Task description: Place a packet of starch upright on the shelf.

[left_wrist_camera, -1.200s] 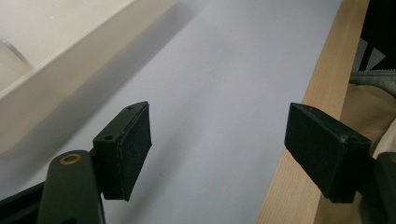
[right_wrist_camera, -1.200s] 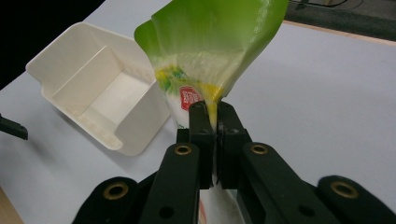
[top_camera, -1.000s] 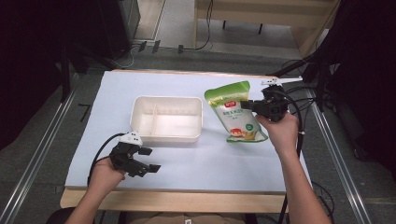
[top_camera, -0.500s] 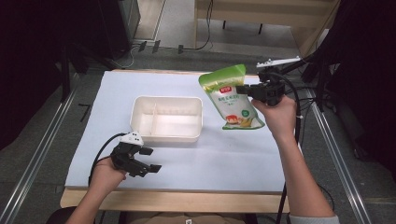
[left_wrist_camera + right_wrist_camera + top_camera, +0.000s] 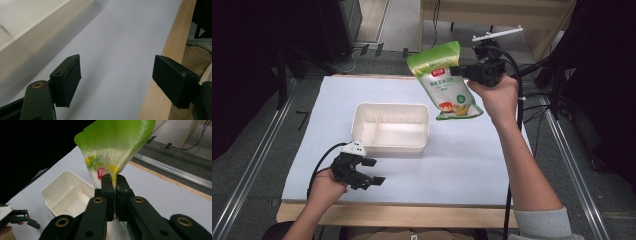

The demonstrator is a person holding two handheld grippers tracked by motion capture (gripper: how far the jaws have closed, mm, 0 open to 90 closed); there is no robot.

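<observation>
A green and white snack bag [image 5: 446, 80] hangs in the air above the table's far right, clear of the sheet. My right gripper [image 5: 459, 72] is shut on the bag's edge; in the right gripper view both jaws pinch the bag [image 5: 112, 150] at my right gripper [image 5: 113, 181]. A white two-compartment tray [image 5: 362, 116] sits in the middle of the table, also seen as the tray [image 5: 53, 193] below the bag. My left gripper [image 5: 373, 171] rests near the front edge, left of centre, open with nothing between its jaws [image 5: 116, 80].
A pale blue sheet [image 5: 462, 165] covers the wooden table [image 5: 412, 215]. Metal rails [image 5: 572, 165] run along both sides. Cables trail from both grippers. A person's sleeve and trousers [image 5: 197, 47] lie past the front edge.
My right gripper has lifted the bag off the table and carried it up and toward the far side. The left gripper has stayed put.
</observation>
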